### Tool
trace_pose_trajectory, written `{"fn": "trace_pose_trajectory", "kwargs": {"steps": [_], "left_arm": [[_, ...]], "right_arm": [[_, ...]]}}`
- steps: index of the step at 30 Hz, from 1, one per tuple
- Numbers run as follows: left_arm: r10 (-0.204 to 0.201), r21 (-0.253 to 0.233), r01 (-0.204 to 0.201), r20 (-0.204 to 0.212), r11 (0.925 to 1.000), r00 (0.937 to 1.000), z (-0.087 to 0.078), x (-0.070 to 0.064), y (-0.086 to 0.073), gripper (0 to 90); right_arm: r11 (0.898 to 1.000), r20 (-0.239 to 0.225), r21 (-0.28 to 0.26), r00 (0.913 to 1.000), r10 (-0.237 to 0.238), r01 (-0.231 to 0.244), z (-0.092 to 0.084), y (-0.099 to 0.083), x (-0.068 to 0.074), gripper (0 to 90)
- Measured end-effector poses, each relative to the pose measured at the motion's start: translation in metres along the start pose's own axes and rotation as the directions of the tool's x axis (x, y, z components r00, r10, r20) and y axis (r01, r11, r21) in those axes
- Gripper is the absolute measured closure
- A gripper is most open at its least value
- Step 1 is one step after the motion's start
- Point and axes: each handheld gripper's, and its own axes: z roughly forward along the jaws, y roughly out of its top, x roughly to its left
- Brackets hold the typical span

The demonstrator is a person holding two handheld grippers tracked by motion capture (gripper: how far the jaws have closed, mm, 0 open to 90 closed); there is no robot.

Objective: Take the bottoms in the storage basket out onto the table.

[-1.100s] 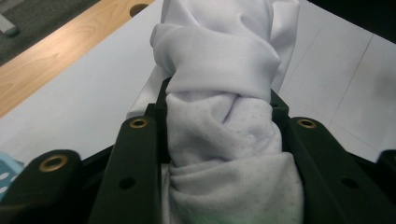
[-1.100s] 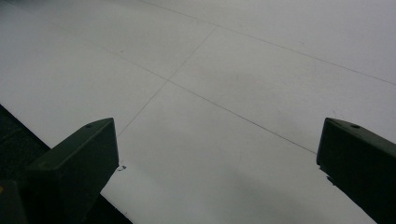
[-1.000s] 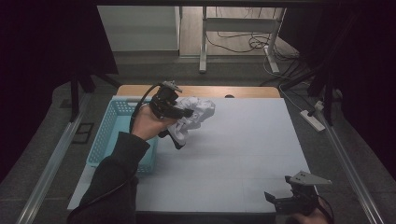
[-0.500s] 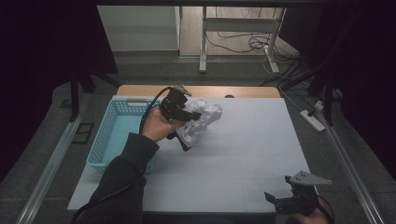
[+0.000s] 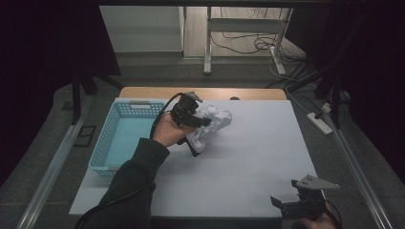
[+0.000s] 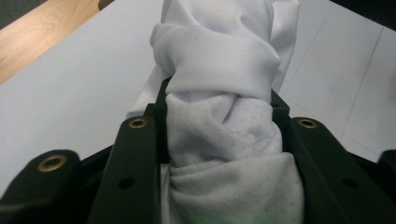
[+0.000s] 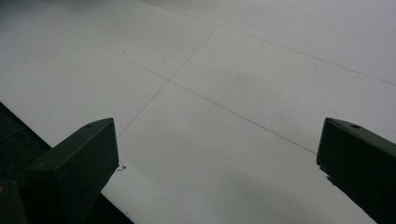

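1. White cloth (image 5: 210, 125), bunched in the left gripper (image 5: 203, 125), had shifted rightward from beside the blue basket (image 5: 111, 143); right gripper (image 5: 286, 206) had stayed put.
2. Jaws clamped the cloth (image 6: 224, 135) above the table (image 6: 70, 107).
3. Right gripper (image 7: 217, 154) stood wide, empty.

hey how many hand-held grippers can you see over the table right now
2. The left hand-held gripper is beside the blue basket, shut on a bunched white cloth. The right hand-held gripper sits open at the table's near right edge.
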Motion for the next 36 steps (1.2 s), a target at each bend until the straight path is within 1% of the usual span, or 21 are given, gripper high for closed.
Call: {"fn": "trace_pose_trajectory", "kwargs": {"steps": [10,12,14,17,23,26,30,36], "left_arm": [[-0.026,0.014,0.026,0.005,0.9996,0.9997,0.021,0.004,-0.005,60.8],[-0.032,0.017,0.031,0.012,0.9994,0.9994,0.025,0.005,-0.006,60.8],[-0.033,0.028,0.032,0.019,0.9991,0.9993,0.028,0.005,-0.007,60.6],[-0.029,0.044,0.028,0.019,0.9987,0.9994,0.034,0.003,-0.008,60.5],[-0.031,0.047,0.03,0.017,0.9984,0.9994,0.043,0.004,-0.011,60.1],[-0.042,0.052,0.041,0.016,0.9978,0.999,0.047,0.005,-0.012,59.9],[-0.043,0.064,0.042,0.01,0.9971,0.999,0.054,0.006,-0.015,59.6],[-0.043,0.07,0.042,0.01,0.9967,0.999,0.063,0.008,-0.018,58.9]], "right_arm": [[1.0,-0.002,0.0,1.0,0.0,0.0,0.0,0.0,0.0,0.0],[1.0,-0.002,0.0,1.0,0.0,0.0,0.0,0.0,0.0,0.0],[1.0,-0.003,0.0,1.0,0.001,-0.001,0.0,0.0,0.0,0.0],[1.0,-0.002,0.003,1.0,-0.001,0.001,0.0,0.0,0.0,0.0],[1.0,-0.002,0.004,1.0,0.001,-0.001,0.0,0.0,0.0,0.0],[1.0,-0.002,0.004,1.0,-0.001,0.001,0.0,0.0,0.0,0.0],[1.0,-0.003,0.004,1.0,-0.001,0.001,0.0,0.0,0.0,0.0],[1.0,-0.005,0.005,1.0,0.0,0.0,0.0,0.0,0.0,0.0]]}}
